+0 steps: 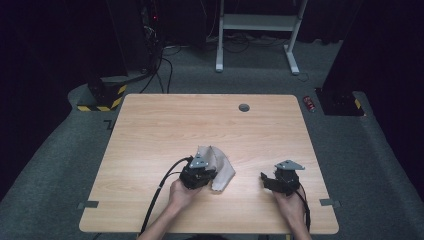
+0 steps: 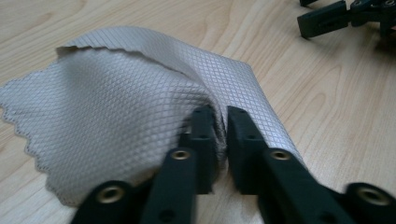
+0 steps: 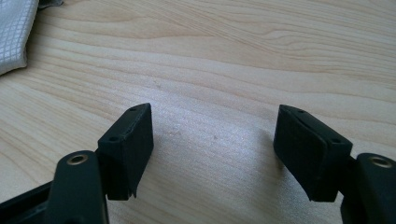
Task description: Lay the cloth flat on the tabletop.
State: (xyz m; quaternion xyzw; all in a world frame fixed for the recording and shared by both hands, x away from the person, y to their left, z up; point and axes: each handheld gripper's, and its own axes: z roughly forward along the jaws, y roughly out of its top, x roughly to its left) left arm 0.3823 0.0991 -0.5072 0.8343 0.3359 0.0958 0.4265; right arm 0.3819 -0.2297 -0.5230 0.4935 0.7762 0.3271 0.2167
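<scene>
A grey cloth [image 1: 222, 167] with a diamond weave lies bunched on the wooden table [image 1: 200, 120], left of centre toward the front. My left gripper [image 1: 206, 172] is at its near edge. In the left gripper view [image 2: 221, 116] the jaws stand a narrow gap apart, with a raised fold of the cloth [image 2: 116, 107] running in between them; the pads do not visibly press it. To the right, my right gripper [image 1: 264, 181] rests low over bare wood, apart from the cloth. Its jaws [image 3: 215, 135] are wide open with nothing between them, and a corner of the cloth [image 3: 14, 32] shows at upper left.
A round cable hole [image 1: 244, 107] sits near the table's far edge. Grey tape tabs mark the front corners [image 1: 88, 204] [image 1: 326, 202]. On the floor beyond are a yellow-and-black striped box [image 1: 102, 95], a white desk frame [image 1: 260, 30] and a red object [image 1: 310, 103].
</scene>
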